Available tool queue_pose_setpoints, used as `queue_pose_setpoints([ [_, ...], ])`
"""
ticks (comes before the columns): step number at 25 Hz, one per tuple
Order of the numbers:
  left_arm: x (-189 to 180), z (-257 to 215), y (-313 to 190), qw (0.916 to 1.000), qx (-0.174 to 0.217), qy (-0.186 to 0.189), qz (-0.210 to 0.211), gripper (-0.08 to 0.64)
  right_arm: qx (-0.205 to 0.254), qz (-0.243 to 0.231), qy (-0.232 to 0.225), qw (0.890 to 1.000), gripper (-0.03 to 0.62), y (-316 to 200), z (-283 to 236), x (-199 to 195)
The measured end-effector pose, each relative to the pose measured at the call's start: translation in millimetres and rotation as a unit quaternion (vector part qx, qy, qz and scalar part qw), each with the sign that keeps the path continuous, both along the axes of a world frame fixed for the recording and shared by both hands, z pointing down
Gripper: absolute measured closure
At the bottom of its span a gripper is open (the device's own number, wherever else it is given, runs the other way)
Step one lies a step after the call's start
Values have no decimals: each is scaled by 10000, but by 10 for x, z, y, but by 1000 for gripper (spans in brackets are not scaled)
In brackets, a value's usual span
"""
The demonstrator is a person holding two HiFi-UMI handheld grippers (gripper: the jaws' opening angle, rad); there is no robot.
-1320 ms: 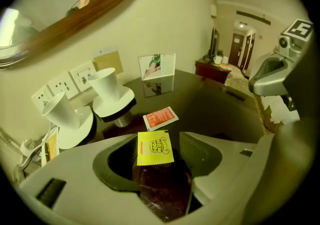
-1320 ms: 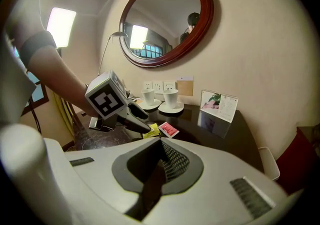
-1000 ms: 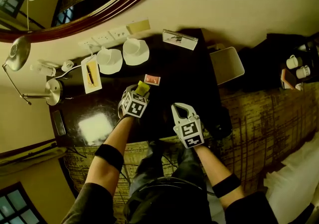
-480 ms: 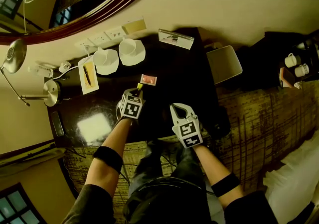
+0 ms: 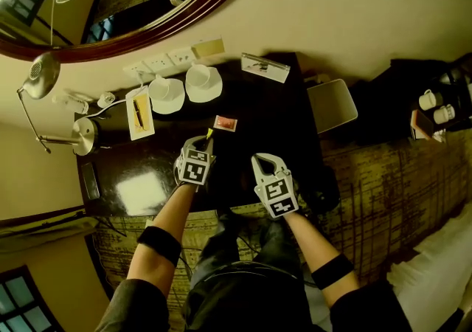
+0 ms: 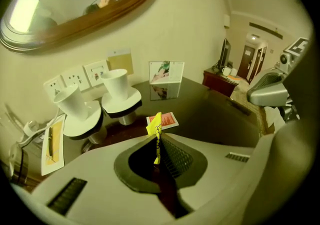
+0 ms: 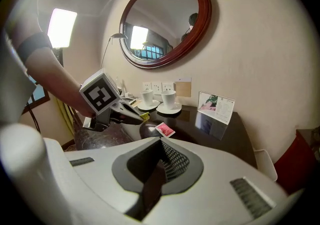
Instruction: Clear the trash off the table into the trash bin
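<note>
Nearest the table's (image 5: 284, 128) front edge, the right gripper (image 5: 264, 162) hovers, jaws pressed together on nothing. Just left and ahead, the left gripper (image 5: 207, 143) has just closed its jaws on a yellow wrapper (image 6: 154, 123), pinched upright above the tabletop. Just beyond lies a red packet (image 5: 226, 123). Farther back stand two cups (image 5: 167, 91) on saucers and a card (image 5: 265, 67). Off the table's right end sits the bin (image 5: 333, 105).

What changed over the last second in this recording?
The left gripper has just been closing its jaws and now pinches the yellow wrapper, lifting it off the table. The right gripper stayed shut and empty; the red packet and cups have not moved.
</note>
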State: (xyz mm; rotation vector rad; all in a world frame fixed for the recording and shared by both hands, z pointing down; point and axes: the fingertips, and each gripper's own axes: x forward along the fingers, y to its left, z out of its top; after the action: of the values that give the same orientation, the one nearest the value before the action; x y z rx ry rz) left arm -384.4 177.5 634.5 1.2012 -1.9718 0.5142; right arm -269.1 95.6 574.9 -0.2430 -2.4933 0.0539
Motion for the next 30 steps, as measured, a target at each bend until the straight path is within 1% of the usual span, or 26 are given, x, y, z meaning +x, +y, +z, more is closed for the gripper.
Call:
queue_pose_setpoints([
  [4, 70, -375, 55, 9989, 430, -156, -131, 551, 83, -137, -158, 9997, 583, 54, -214, -130],
  [7, 137, -706, 140, 9961, 798, -296, -235, 551, 148, -254, -303, 9991, 583, 141, -417, -221],
  [11, 233, -1140, 298, 9895, 1268, -596, -360, 551, 192, -453, -418, 9979, 583, 285, -667, -273],
  [14, 313, -1426, 456, 9834, 1545, -790, -527, 551, 120, -585, -495, 9970, 583, 400, -828, -279],
  [17, 398, -1655, 602, 9771, 1793, -865, -749, 551, 10, -641, -567, 9963, 583, 493, -969, -275],
  [20, 445, -1849, 691, 9725, 1959, -976, -800, 551, -10, -678, -652, 9956, 583, 561, -1088, -297],
  [23, 532, -1960, 798, 9683, 2116, -1009, -863, 551, 43, -723, -722, 9948, 583, 613, -1152, -276],
  [27, 548, -2024, 917, 9664, 2138, -1112, -889, 551, 98, -708, -730, 9948, 583, 625, -1175, -281],
  [30, 552, -2022, 927, 9670, 2138, -1101, -842, 551, 126, -647, -768, 9949, 583, 613, -1203, -287],
])
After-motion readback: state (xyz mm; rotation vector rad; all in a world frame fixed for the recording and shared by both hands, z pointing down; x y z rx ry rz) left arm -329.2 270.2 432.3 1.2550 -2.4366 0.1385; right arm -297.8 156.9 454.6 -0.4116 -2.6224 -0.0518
